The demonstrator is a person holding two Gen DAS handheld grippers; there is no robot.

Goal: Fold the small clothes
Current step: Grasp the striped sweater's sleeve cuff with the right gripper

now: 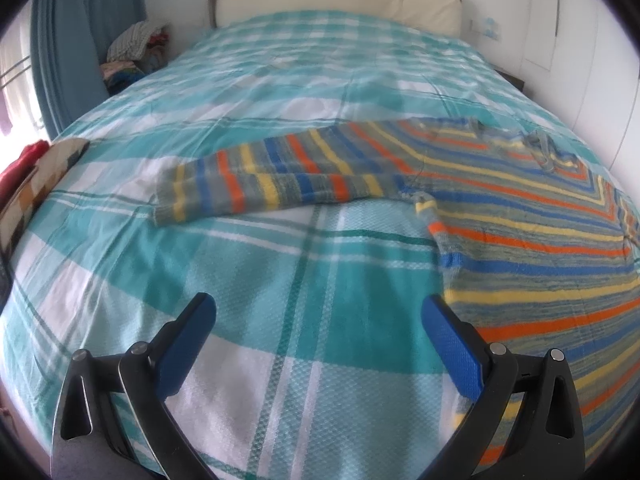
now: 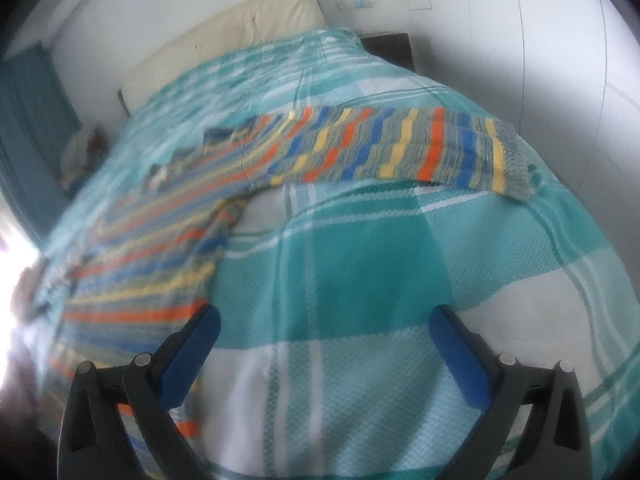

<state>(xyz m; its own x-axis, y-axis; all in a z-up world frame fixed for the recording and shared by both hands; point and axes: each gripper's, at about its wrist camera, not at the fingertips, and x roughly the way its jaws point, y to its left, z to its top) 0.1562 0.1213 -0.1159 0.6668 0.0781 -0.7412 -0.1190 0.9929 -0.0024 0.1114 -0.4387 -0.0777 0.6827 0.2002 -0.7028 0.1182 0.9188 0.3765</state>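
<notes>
Lying flat on the bed, the striped sweater fills the right of the left wrist frame, one sleeve reaching toward centre-left. Both the left gripper and right gripper hover with jaws released, grasping nothing.

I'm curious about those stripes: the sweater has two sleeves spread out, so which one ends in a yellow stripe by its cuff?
The sleeve in the right wrist view: a yellow stripe sits beside its cuff. The other sleeve ends in grey.
</notes>
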